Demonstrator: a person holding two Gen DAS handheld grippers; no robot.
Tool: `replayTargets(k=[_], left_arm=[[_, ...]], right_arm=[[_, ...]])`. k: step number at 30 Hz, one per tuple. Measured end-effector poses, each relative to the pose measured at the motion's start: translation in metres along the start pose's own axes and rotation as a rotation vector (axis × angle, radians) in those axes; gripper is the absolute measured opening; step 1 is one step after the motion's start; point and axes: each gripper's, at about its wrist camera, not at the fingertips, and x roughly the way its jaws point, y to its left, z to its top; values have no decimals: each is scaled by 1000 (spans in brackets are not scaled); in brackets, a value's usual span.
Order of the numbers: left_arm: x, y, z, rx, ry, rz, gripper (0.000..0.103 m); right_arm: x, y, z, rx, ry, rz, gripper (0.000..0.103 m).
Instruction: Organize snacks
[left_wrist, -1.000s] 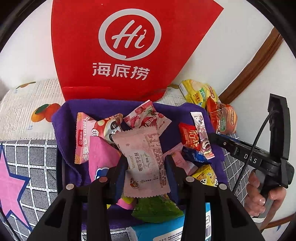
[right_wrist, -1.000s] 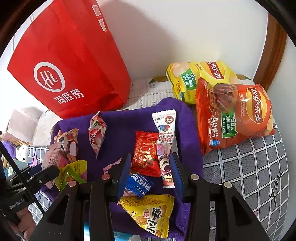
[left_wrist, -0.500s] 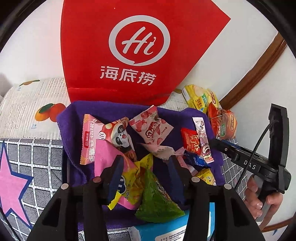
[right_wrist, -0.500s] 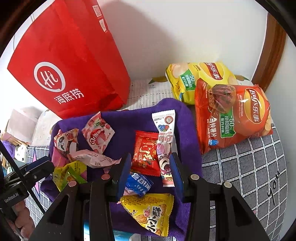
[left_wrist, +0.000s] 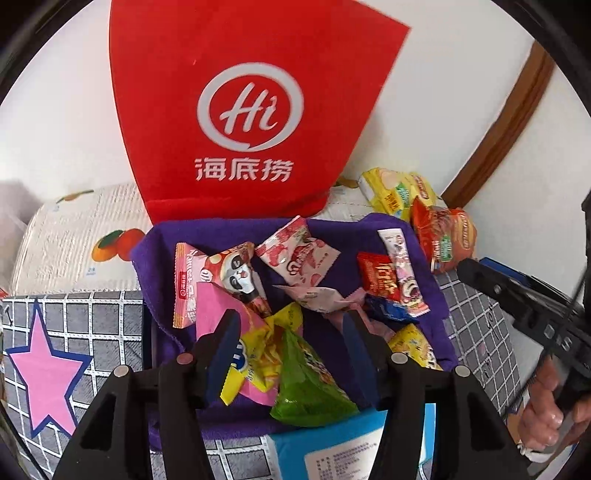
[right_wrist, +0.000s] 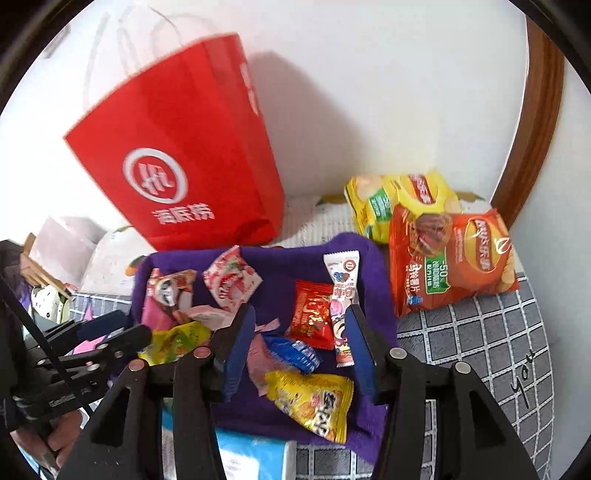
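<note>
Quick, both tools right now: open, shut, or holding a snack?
Left tool: jaws opening, empty, above the snacks on the purple towel.
Right tool: jaws opening, empty, above the blue packet.

The red paper bag (left_wrist: 236, 110) carries a white ring logo reading "Hi" above the characters 海底捞. The orange chip bag (right_wrist: 454, 266) shows "-50" on a green label. The grid-patterned cloth (right_wrist: 491, 354) bears handwriting, possibly "you".
</note>
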Motion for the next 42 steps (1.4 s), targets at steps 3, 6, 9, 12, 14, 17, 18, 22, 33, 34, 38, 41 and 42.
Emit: replayTargets(k=[3, 6, 9, 12, 14, 17, 18, 22, 33, 34, 38, 41, 42], left_arm=[[-11, -9, -2, 14, -15, -9, 55], [-26, -20, -5, 40, -39, -22, 56], [-44, -32, -9, 74, -78, -19, 62], [-60, -42, -17, 102, -114, 3, 63], [-70, -47, -29, 117, -108, -7, 64], [-88, -48, -53, 132, -112, -13, 66], [-94, -48, -62, 136, -114, -8, 67], [-114, -44, -98, 133, -118, 10, 68], [-169, -54, -174, 136, -183, 94, 89], [-173, -56, -178, 135, -194, 96, 93], [-189, -65, -196, 139, -219, 109, 93], [-198, -68, -205, 135, -234, 124, 93], [-202, -68, -208, 127, -237, 121, 93]], right_arm=[[-20, -1, -10, 33, -27, 35, 58], [-38, 3, -26, 19, -27, -29, 60], [-60, 8, -48, 2, -51, -120, 68], [-77, 7, -71, 12, -32, -117, 70], [-89, 5, -87, 45, -22, -87, 70], [-108, 6, -112, 75, -50, -89, 74], [-114, 8, -121, 85, -58, -89, 81], [-131, 19, -151, 116, -85, -73, 89], [-175, 34, -220, 125, -86, -140, 97], [-179, 34, -223, 126, -91, -139, 97], [-194, 38, -235, 107, -105, -150, 97], [-204, 42, -240, 97, -117, -157, 97], [-207, 44, -242, 94, -122, -153, 97]])
